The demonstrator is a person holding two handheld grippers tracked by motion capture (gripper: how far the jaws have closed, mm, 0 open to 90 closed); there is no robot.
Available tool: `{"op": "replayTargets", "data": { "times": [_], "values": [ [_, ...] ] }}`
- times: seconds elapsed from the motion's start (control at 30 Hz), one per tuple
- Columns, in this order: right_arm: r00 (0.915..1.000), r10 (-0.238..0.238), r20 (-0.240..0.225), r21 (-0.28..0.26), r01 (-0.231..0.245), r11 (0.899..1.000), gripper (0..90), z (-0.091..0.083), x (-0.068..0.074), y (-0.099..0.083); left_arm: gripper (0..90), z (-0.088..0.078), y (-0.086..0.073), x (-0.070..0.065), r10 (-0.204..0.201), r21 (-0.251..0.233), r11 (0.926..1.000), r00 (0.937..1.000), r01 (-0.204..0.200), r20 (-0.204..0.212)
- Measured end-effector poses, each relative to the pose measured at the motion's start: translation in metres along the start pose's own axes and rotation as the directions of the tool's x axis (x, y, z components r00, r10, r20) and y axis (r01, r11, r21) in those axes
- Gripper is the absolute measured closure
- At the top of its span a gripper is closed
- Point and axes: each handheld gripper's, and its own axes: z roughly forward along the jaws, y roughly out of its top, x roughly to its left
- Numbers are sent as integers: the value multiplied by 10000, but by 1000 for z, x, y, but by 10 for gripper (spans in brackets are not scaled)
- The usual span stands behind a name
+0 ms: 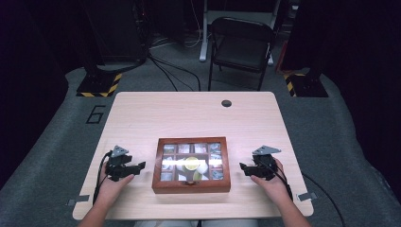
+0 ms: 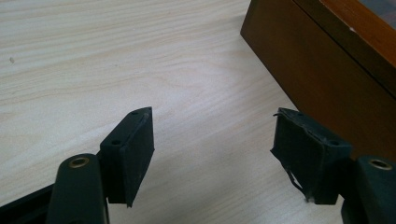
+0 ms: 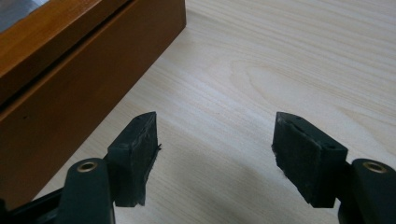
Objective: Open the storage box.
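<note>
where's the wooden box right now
In the high view the wooden box sits lid shut near the table's front edge, midway between the left gripper and the right gripper, touched by neither.

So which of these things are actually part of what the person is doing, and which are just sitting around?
Part of the job:
- wooden box with a glass lid, closed, on the table
- left gripper, open, beside the box
- right gripper, open, on the box's other side

Just lying about:
- folding chair behind the table
- cables on the floor
</note>
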Motion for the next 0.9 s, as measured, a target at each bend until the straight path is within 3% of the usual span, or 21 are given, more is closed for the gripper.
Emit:
{"op": "replayTargets", "data": {
  "times": [0.23,0.37,0.7,0.9],
  "values": [
    [9999,69,-82,45,-69,10000,309,-5,1,0,284,-12,1,-7,-32,-113,9999,9999,33,124],
    [9996,121,-242,-109,-124,9999,318,-14,5,1,295,-21,1,-14,124,-239,9996,9998,-120,172],
    [9986,-265,-448,-218,256,9994,329,-27,21,-1,315,-35,-2,-28,254,-293,9993,9985,-239,495],
    [9972,-151,-728,-404,122,9991,341,-36,29,-3,322,-41,-5,-38,464,-344,9984,9968,-442,651]
  ]
}}
